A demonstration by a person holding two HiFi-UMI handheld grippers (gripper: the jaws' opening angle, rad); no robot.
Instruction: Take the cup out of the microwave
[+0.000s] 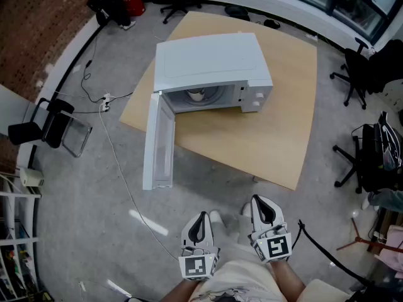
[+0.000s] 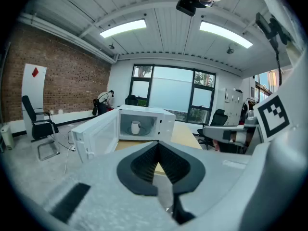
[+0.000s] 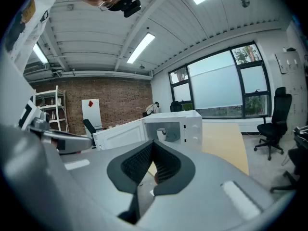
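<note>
A white microwave point(image 1: 211, 65) stands on the light wooden table point(image 1: 277, 131) with its door point(image 1: 157, 143) swung open to the left. Inside it, on the turntable, sits a white cup point(image 1: 196, 95), upright, which also appears in the left gripper view as the cup point(image 2: 135, 127) and in the right gripper view as the cup point(image 3: 161, 133). Both grippers hang low near the person's body, well short of the table. The left gripper point(image 1: 201, 215) is shut with nothing between its pads. The right gripper point(image 1: 257, 200) also looks shut and empty. Both point toward the microwave.
A white cable point(image 1: 119, 175) runs across the grey floor from a power strip point(image 1: 106, 100) at the left. A black chair point(image 1: 53, 124) stands at the left and office chairs point(image 1: 359, 80) at the right. A shelf point(image 1: 16, 250) fills the lower left corner.
</note>
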